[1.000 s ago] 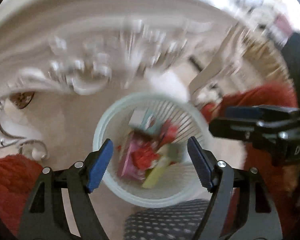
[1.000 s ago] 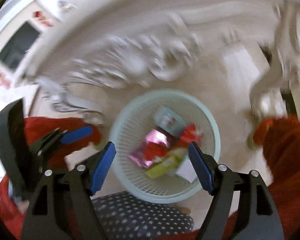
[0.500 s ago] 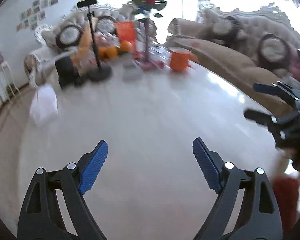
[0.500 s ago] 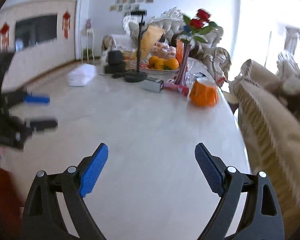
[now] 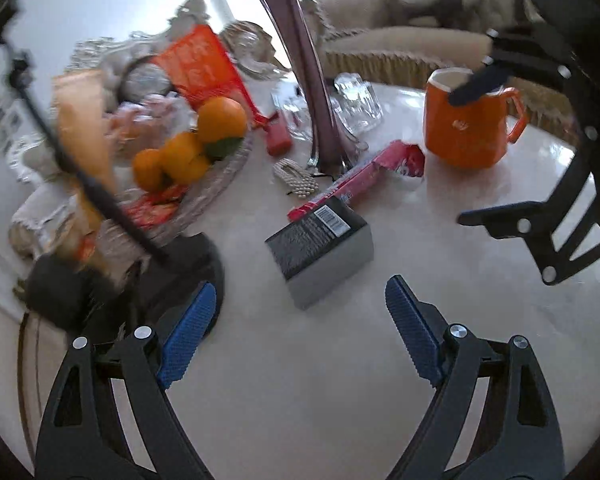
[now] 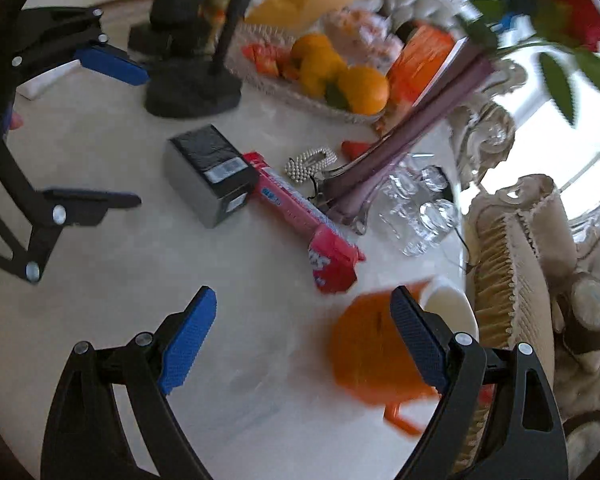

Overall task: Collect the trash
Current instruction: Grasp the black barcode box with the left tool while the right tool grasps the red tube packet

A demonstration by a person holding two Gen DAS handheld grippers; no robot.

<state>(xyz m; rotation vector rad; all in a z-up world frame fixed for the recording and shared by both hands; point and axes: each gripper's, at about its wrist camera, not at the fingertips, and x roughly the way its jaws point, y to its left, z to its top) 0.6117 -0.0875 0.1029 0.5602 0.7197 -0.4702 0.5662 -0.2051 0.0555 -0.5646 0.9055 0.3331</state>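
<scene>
A black and grey box (image 5: 320, 248) lies on the white table, just ahead of my open, empty left gripper (image 5: 296, 320). A long red wrapper (image 5: 360, 178) lies behind it, against the vase foot. In the right wrist view the box (image 6: 208, 176) and the red wrapper (image 6: 308, 224) lie ahead and left of centre. My right gripper (image 6: 304, 336) is open and empty, its right finger over an orange mug (image 6: 380, 348). Each gripper shows in the other's view: the right one (image 5: 500, 148) and the left one (image 6: 100, 128).
A purple vase (image 5: 312, 92) with a rose, a fruit tray of oranges (image 5: 188, 152), a pearl hair clip (image 5: 296, 178), clear glasses (image 5: 356, 104) and a black stand (image 5: 180, 264) crowd the table's far end. The orange mug (image 5: 468, 120) stands at the right. A sofa (image 6: 540, 280) lies beyond the edge.
Both grippers rose from over the floor basket of trash, swung up over the table and moved forward to its cluttered far end. Both stayed open.
</scene>
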